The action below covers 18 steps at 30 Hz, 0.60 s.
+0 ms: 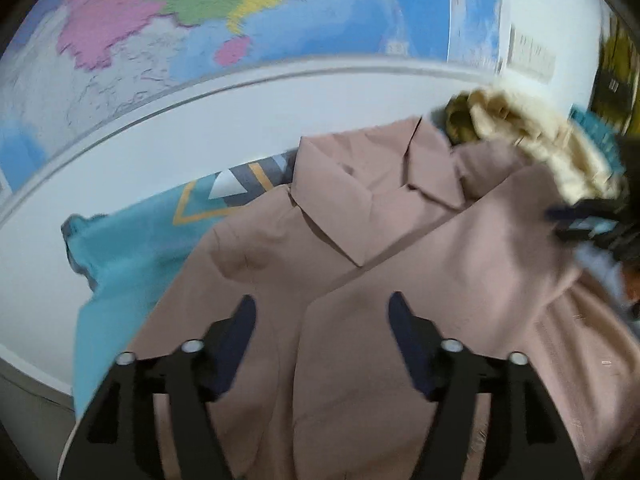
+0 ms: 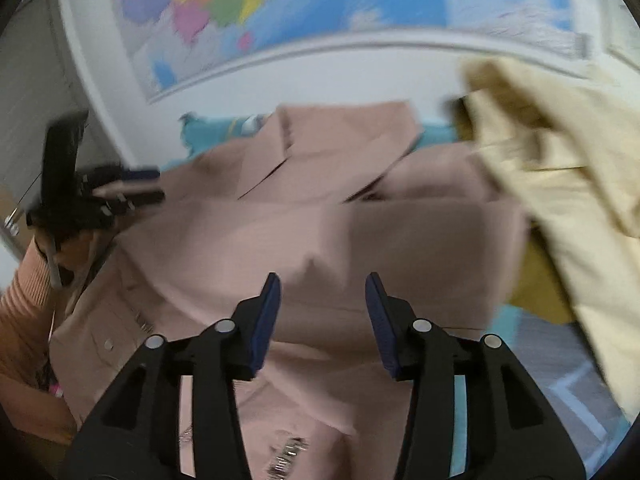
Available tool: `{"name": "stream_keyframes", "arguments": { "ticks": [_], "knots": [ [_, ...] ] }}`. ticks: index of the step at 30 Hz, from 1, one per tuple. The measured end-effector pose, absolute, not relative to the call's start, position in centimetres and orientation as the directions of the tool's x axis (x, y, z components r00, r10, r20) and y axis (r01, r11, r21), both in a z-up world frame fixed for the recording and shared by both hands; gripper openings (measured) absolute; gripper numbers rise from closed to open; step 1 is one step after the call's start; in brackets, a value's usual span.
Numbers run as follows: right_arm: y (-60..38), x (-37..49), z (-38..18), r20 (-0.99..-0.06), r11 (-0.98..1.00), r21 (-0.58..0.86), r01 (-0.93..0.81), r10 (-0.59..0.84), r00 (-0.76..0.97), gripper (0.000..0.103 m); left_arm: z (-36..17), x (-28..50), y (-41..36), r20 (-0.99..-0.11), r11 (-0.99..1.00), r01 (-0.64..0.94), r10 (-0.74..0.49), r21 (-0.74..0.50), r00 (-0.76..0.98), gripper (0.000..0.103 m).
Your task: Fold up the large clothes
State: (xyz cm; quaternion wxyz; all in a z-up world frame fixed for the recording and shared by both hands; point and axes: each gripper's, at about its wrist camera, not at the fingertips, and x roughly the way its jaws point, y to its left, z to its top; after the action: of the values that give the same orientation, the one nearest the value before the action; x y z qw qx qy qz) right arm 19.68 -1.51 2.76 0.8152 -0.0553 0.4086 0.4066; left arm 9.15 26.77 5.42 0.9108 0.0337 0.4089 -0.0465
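Note:
A large dusty-pink coat (image 1: 400, 240) lies spread on a teal patterned bedsheet (image 1: 120, 256), collar toward the wall. My left gripper (image 1: 322, 316) is open and empty just above the coat's front panels. My right gripper (image 2: 323, 300) is open and empty above a folded part of the same coat (image 2: 320, 220). The right gripper also shows at the right edge of the left wrist view (image 1: 592, 224), and the left gripper shows at the left of the right wrist view (image 2: 136, 188), over the coat's edge.
A cream and mustard garment (image 2: 560, 168) lies heaped at the coat's right side, also in the left wrist view (image 1: 540, 140). A coloured wall map (image 1: 240, 20) hangs on the white wall behind the bed. A grey door (image 2: 28, 112) is at the left.

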Motion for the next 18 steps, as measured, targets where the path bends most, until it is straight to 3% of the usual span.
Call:
{"name": "stream_keyframes", "arguments": {
  "ticks": [2,5,8,11,12,14,15,16,17,18],
  "knots": [
    [-0.6,19.0,2.6,-0.718,0.634,0.218,-0.742,0.619,0.318,0.064,5.8,7.4,27.2,-0.736,0.991,0.128,-0.059,0.038,0.675,0.073],
    [0.8,17.3,2.4,-0.73,0.572,0.154,-0.806,0.616,0.297,0.078,5.1,4.9,27.1,-0.747,0.979,0.191,-0.077,0.068,0.661,0.076],
    [2.0,15.7,1.4,-0.763,0.521,0.066,-0.851,0.575,0.293,0.086,3.1,3.4,26.2,-0.774,0.963,0.252,-0.084,0.1,0.627,0.078],
    [3.0,15.5,0.3,-0.786,0.526,-0.014,-0.85,0.519,0.335,0.083,0.4,3.6,24.9,-0.813,0.945,0.284,-0.034,0.163,0.581,0.084],
    [2.9,15.8,-0.1,-0.792,0.537,-0.034,-0.843,0.5,0.351,0.081,-0.4,4.1,24.6,-0.819,0.939,0.277,0.009,0.204,0.574,0.079],
    [2.8,16.3,-0.4,-0.792,0.557,-0.036,-0.83,0.49,0.363,0.058,-1.1,5.3,24.5,-0.827,0.94,0.247,0.06,0.235,0.558,0.051],
    [2.6,16.7,-0.5,-0.796,0.57,-0.026,-0.821,0.486,0.362,0.051,-0.8,5.8,24.7,-0.819,0.944,0.227,0.072,0.241,0.569,0.029],
    [2.5,17.1,-0.5,-0.799,0.584,-0.017,-0.812,0.48,0.362,0.036,-0.2,6.3,24.8,-0.8,0.943,0.199,0.1,0.265,0.591,0.015],
    [2.1,17.4,-0.4,-0.799,0.601,-0.008,-0.799,0.476,0.367,0.025,0.8,6.8,24.9,-0.757,0.934,0.157,0.154,0.321,0.635,0.012],
    [1.6,17.9,-0.1,-0.793,0.62,0.008,-0.784,0.481,0.373,0.022,1.9,7.2,24.9,-0.71,0.923,0.118,0.197,0.367,0.676,0.01]
  ]
}}
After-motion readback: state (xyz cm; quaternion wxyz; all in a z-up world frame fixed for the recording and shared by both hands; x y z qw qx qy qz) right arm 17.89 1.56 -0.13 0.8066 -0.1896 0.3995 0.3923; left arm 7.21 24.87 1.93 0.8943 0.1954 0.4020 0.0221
